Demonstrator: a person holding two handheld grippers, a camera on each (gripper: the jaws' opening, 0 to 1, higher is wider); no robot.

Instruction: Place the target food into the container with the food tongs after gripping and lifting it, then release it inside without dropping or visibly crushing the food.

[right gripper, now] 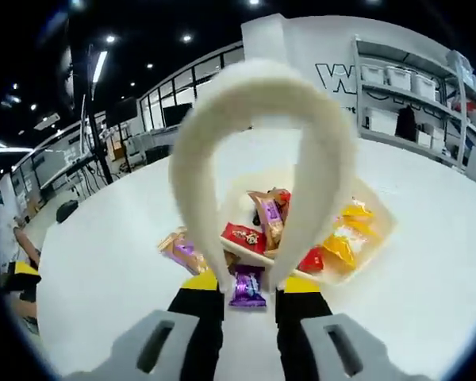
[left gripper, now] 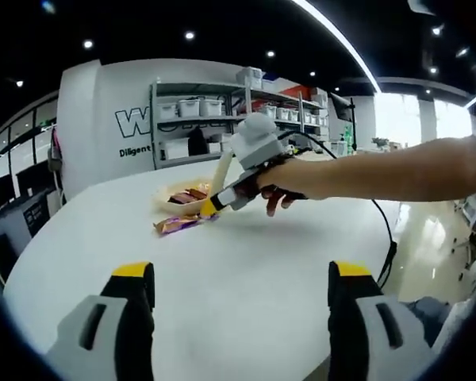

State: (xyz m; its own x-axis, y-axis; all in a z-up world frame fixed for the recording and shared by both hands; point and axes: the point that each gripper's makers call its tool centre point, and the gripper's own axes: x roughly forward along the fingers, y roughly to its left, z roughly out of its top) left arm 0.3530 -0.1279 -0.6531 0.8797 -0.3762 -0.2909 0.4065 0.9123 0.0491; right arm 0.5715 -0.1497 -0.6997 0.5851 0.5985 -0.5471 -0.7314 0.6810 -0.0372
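The cream food tongs (right gripper: 262, 103) arch forward along my right gripper's (right gripper: 251, 282) jaws, which are shut on their two arms. A purple wrapped snack (right gripper: 247, 287) lies on the white table between the tong tips; I cannot tell whether it is pinched. Just beyond sits a shallow pale container (right gripper: 378, 230) holding several wrapped snacks. A purple-gold snack (right gripper: 181, 252) lies on the table left of it. In the left gripper view, a hand holds the right gripper (left gripper: 209, 209) low beside the container (left gripper: 168, 208) and the loose snack (left gripper: 177, 225). My left gripper (left gripper: 242, 274) is open over bare table.
The round white table (left gripper: 246, 246) ends close behind my left gripper. A black cable (left gripper: 385, 230) trails off its right edge, and the person's arm (left gripper: 397, 171) reaches in from the right. Shelves with bins (left gripper: 198, 119) stand beyond the table.
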